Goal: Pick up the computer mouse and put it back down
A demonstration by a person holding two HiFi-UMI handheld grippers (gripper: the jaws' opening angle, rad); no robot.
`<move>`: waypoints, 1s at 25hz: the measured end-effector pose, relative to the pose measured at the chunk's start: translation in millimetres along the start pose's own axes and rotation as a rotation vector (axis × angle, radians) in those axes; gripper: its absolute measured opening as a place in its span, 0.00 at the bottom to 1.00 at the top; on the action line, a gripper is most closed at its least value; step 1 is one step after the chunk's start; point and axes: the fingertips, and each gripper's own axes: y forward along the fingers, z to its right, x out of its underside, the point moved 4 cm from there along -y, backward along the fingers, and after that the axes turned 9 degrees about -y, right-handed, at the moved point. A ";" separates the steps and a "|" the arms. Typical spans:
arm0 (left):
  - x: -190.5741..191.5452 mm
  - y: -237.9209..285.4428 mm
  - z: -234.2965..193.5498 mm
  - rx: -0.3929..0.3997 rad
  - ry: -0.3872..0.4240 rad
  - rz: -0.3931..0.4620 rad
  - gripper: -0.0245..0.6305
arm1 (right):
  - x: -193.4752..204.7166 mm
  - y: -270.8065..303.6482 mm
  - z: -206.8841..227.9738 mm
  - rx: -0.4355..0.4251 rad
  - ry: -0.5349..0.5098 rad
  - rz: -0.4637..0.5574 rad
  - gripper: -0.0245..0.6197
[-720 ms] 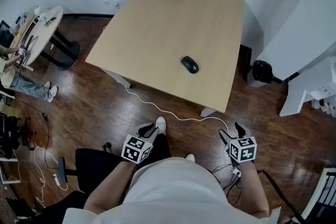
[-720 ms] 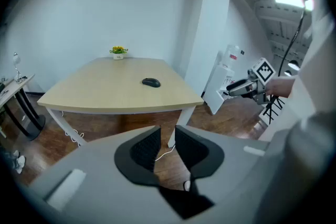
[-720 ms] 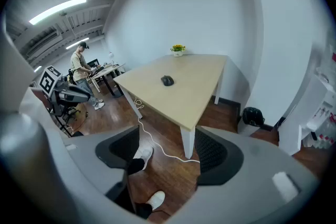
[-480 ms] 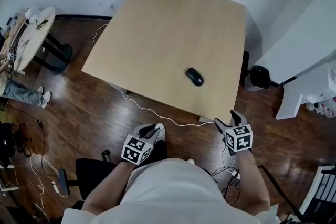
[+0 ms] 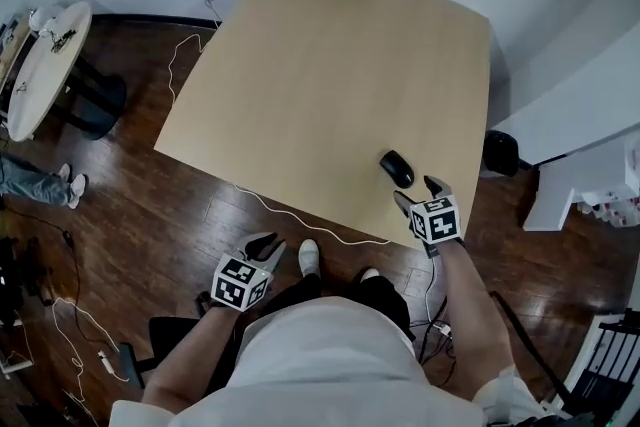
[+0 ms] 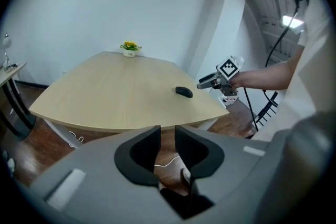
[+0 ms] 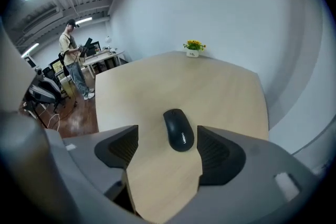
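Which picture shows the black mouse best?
The right gripper view. The mouse is big and close there, on the table just ahead of the open tongs. The head view shows it small from above; the left gripper view shows only a tiny dark blob.

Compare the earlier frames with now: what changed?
The right gripper moved forward from over the floor to the table edge, jaws open just short of the mouse. Nothing grasped. The left gripper stayed low by the legs; the mouse kept its place.
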 end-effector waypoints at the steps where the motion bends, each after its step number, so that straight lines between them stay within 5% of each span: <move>1: -0.5 -1.5 -1.7 -0.004 -0.015 0.007 0.14 | 0.3 8.0 2.2 -0.006 -0.019 -0.024 0.57; 11: 2.1 2.2 17.7 -0.055 -0.136 0.007 0.14 | 10.3 95.1 19.2 -0.127 -0.201 -0.245 0.57; 25: 2.2 -4.6 27.1 -0.123 -0.155 0.037 0.14 | 13.6 99.6 23.8 -0.181 -0.169 -0.204 0.50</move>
